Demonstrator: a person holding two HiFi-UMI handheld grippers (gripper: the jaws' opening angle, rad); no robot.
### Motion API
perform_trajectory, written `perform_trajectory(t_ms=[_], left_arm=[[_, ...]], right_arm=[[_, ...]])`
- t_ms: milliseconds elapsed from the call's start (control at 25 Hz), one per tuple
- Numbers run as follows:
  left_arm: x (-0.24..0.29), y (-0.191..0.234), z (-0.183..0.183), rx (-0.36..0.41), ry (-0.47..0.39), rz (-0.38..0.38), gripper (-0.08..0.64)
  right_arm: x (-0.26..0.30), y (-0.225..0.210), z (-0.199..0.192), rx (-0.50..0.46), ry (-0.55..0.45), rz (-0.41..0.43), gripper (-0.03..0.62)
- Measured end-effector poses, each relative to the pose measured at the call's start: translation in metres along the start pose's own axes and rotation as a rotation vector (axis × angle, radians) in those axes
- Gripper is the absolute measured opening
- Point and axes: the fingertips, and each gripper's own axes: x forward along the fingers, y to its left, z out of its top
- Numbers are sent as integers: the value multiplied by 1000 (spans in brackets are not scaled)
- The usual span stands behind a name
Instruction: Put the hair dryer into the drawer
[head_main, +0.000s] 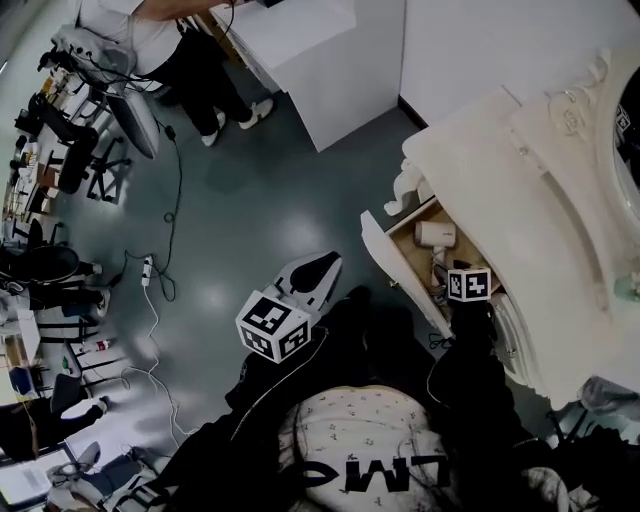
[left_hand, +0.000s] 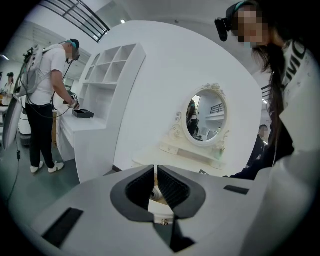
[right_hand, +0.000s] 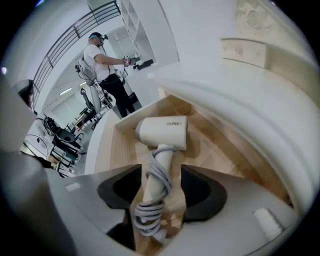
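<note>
The white hair dryer (head_main: 435, 234) lies in the open wooden drawer (head_main: 385, 262) of the white dressing table (head_main: 500, 170). In the right gripper view the hair dryer (right_hand: 162, 132) rests on the drawer bottom (right_hand: 215, 150), its grey cord wound round the handle. My right gripper (right_hand: 161, 170) hangs over it, open. The handle sits between the jaws with a gap on each side. In the head view my right gripper (head_main: 455, 272) is above the drawer. My left gripper (head_main: 326, 264) is held over the floor to the left of the drawer front. Its jaws are shut and empty (left_hand: 156, 171).
An oval mirror (left_hand: 206, 114) stands on the dressing table. A person (left_hand: 47, 90) works at a white shelf desk (head_main: 300, 50) at the back. Cables and a power strip (head_main: 148, 270) lie on the grey floor at the left, beside stands and clutter.
</note>
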Motion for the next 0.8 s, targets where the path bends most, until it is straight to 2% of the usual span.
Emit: perform_trajectory(t_ms=[200,360,800], left_arm=[[9,-2,-1,12,10,-55,2],[15,-4,6,27,11,-105,2],[36,-11,20,101,40,-314,0]], right_arm=[[-43,16,30,85,-190,52,244],[-80,37,47,90,-298,54,244],[-178,114,80,177,-616,80,242]])
